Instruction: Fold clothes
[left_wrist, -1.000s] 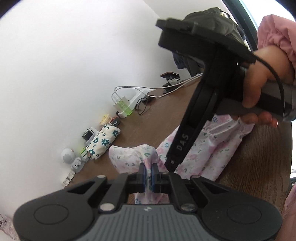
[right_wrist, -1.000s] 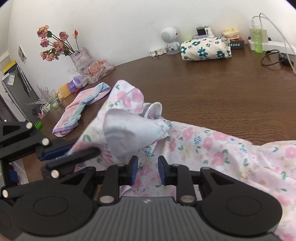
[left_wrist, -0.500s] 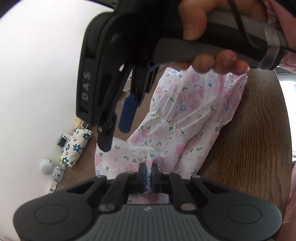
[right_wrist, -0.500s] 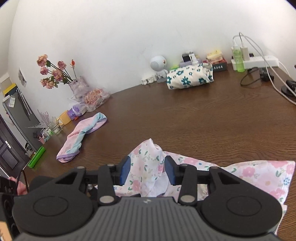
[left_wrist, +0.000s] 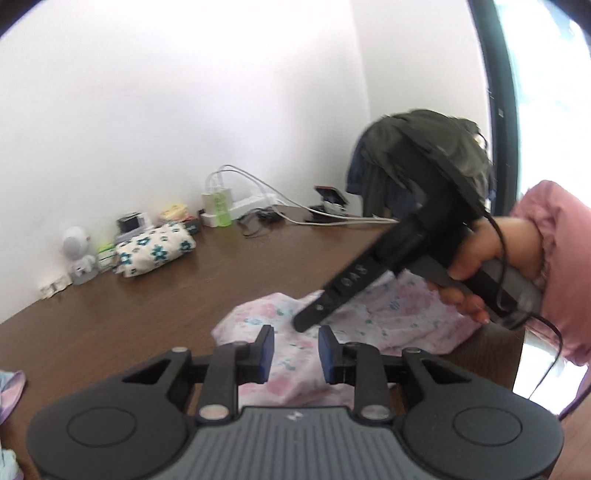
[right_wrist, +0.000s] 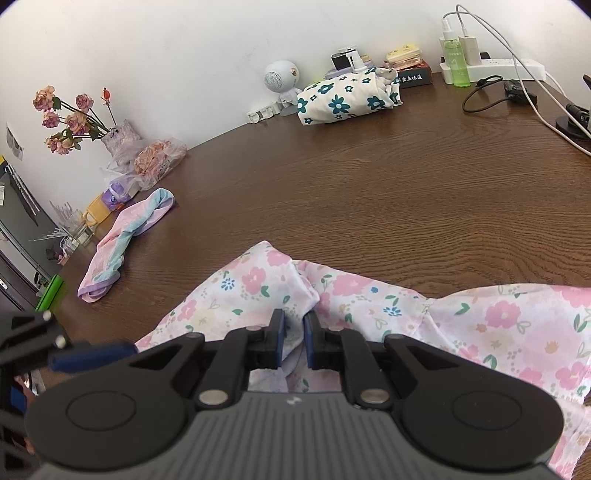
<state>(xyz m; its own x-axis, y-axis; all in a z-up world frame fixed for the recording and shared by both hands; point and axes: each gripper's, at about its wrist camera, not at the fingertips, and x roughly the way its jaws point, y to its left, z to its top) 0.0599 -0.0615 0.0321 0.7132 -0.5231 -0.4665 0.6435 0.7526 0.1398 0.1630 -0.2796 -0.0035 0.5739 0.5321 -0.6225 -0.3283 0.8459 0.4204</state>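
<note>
A: Dark brown wood grain is seen over the whole surface (right_wrist: 388, 192), with a white wall behind it. Where is the task's thing found?

B: A thin white garment with pink flowers (right_wrist: 491, 325) is spread at the near edge of the surface. In the right wrist view its long axis runs from left to right, and a raised fold is seen near its left end.

A: How is the right gripper (right_wrist: 294, 341) placed to it?

B: It is set right at that fold. The jaws are narrow, and cloth is seen between them; whether the cloth is truly pinched cannot be told.

A: And the left gripper (left_wrist: 296, 352)?

B: Its jaws are held wide, with nothing caught. The garment lies just in front of them and below.

A: Which one is nearer to the fold?

B: The right one, it is judged; in the left wrist view its tip is pressed close to the cloth. The far right end of the garment is reached by neither gripper.
</note>
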